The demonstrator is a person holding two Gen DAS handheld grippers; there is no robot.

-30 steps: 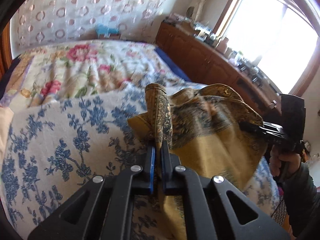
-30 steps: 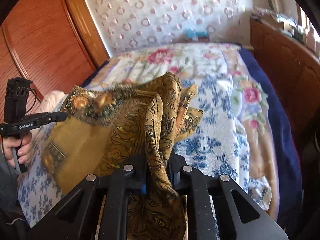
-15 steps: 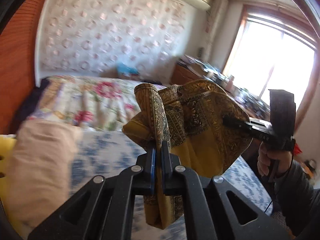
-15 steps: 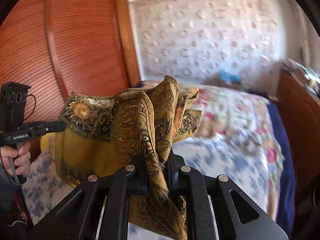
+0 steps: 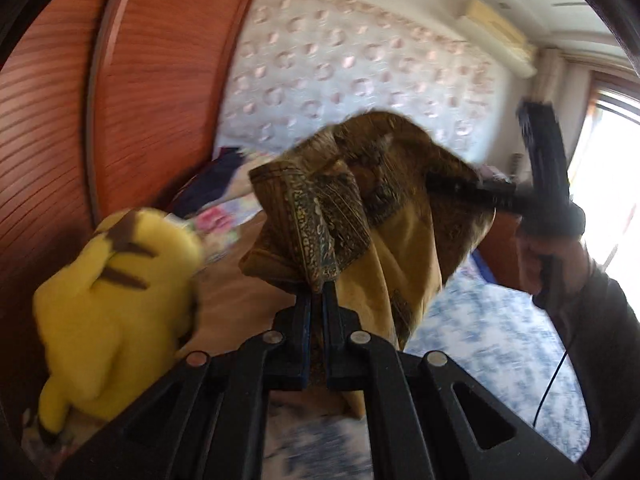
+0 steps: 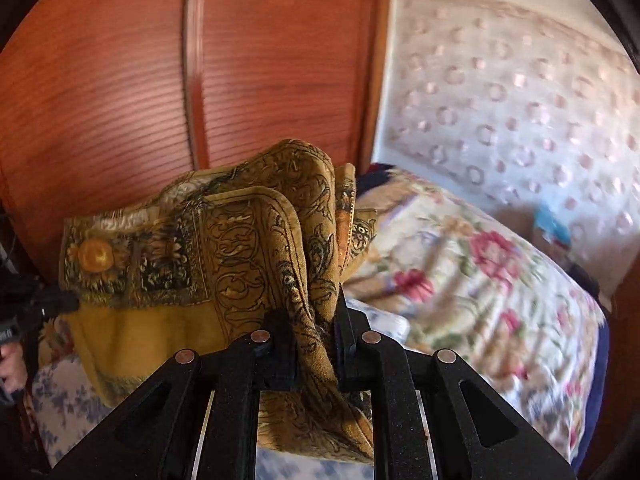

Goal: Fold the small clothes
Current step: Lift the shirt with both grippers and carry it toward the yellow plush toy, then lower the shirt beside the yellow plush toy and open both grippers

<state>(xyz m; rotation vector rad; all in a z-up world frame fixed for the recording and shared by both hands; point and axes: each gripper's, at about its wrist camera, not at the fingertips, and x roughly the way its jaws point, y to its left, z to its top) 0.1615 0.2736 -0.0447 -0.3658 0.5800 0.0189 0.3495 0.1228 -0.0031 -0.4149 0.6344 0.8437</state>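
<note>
While both my grippers clamp it, the mustard patterned cloth (image 5: 384,216) hangs in the air between them, clear of the bed (image 6: 500,280), bunched and slack, not spread. Item, left gripper (image 5: 316,300): fingers drawn nearly together, pinching a thin gathered corner of the cloth that stands up above the tips. Item, right gripper (image 6: 316,320): fingers narrow, pressed on a thicker wad that rises over them and trails below. Progress, as I judge it: the cloth already looks doubled over in layers, so some folding seems done, but no finished fold lies anywhere in view; laying it down, squaring it and the last folds seem left. Entries peculiar to the left wrist view: a yellow plush toy (image 5: 108,304) close at my left side, a beige pillow (image 5: 240,300) behind it, the window (image 5: 608,184), and my right hand (image 5: 548,256) gripping its handle with a dark sleeve. Entries peculiar to the right wrist view: the floral quilt (image 6: 460,276) running toward the dotted headboard wall (image 6: 512,88), the cloth's flower border and plain yellow middle stretched leftward, and my left hand (image 6: 12,368) at the edge. Common to both: the reddish slatted wardrobe (image 6: 120,80).
</note>
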